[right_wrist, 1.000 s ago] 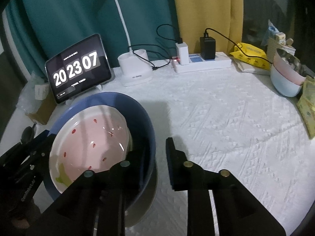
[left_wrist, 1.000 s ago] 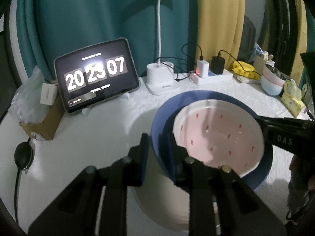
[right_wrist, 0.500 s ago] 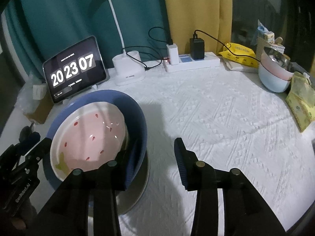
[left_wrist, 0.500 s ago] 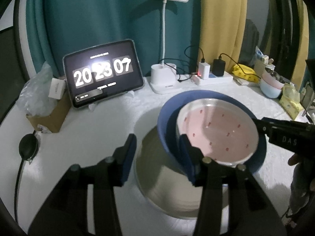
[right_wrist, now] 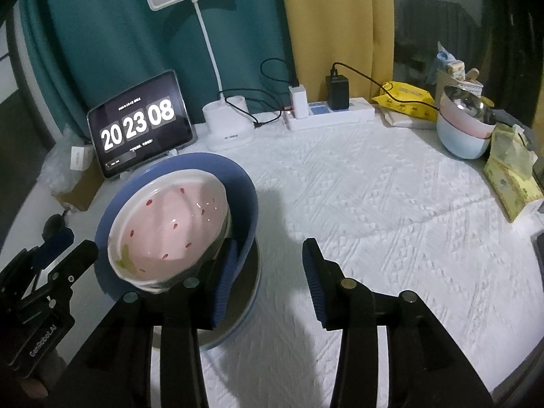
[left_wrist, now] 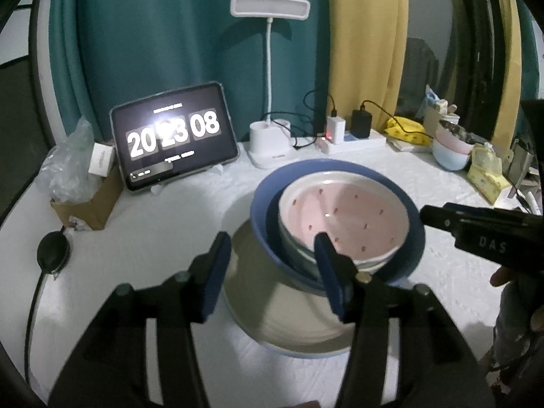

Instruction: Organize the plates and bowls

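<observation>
A pink-and-white strawberry bowl (left_wrist: pixel 343 217) sits inside a blue bowl (left_wrist: pixel 265 197), and both rest on a wide beige plate (left_wrist: pixel 272 312) on the white cloth. My left gripper (left_wrist: pixel 270 241) hovers just in front of the blue bowl's near-left rim. Its jaws are opening and the pads touch nothing. In the right wrist view the same stack shows as pink bowl (right_wrist: pixel 170 217), blue bowl (right_wrist: pixel 238 183) and plate (right_wrist: pixel 244 292). My right gripper (right_wrist: pixel 270 248) stands open beside the blue bowl's right rim, with only cloth between its fingers.
A tablet clock (left_wrist: pixel 173 139), desk lamp (left_wrist: pixel 270 146) and power strip (left_wrist: pixel 353 139) line the back. Stacked pastel bowls (right_wrist: pixel 462 129) and a tissue pack (right_wrist: pixel 510 183) stand at the far right. A cardboard box (left_wrist: pixel 88 197) sits at the left. White cloth stretches to the right of the stack.
Both grippers let go of the blue bowl's rim, opened, and drew back and slightly up. The bowl stack now rests on the plate.
</observation>
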The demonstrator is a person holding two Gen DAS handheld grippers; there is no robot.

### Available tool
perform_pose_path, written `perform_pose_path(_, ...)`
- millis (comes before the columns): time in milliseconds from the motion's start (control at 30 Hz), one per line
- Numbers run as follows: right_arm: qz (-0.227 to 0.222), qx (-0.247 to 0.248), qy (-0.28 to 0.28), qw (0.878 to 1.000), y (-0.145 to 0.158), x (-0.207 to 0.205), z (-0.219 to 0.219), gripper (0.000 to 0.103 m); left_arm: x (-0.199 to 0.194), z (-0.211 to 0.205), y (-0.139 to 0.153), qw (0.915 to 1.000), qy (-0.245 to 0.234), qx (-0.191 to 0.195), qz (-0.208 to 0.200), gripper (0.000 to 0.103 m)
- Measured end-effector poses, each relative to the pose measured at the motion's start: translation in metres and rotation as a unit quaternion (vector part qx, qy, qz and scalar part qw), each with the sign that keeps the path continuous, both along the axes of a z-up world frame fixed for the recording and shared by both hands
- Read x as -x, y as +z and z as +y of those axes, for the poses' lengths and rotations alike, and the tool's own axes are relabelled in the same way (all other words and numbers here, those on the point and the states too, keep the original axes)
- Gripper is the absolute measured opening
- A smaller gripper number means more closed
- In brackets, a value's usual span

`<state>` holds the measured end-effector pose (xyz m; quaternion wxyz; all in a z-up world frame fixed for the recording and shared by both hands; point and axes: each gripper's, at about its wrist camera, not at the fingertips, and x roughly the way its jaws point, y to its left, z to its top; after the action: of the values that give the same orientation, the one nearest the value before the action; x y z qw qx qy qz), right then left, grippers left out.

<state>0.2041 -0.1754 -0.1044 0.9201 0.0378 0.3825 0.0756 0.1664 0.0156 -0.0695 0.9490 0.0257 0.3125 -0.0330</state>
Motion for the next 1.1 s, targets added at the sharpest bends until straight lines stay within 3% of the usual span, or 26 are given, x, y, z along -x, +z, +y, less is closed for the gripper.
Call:
perform_pose_path(133,-0.006,-0.003,-0.003,1.000,0.002,0.010,-0.006,0.043,0.012,-0.005,0.004,0.9999,-0.005,0.002,-0.009,0.066)
perform_pose_path(333,-0.018,-0.004,-0.001,1.000,0.008,0.028,-0.014,0.043,0.028,-0.014,0.012,0.9997,-0.011,0.006,-0.023,0.075)
perform_pose_path(1100,-0.095,-0.006,-0.016,0.995,0.056,0.095,-0.046,0.043,0.090,-0.037,0.062,0.9945,-0.035,0.027,-0.095,0.077)
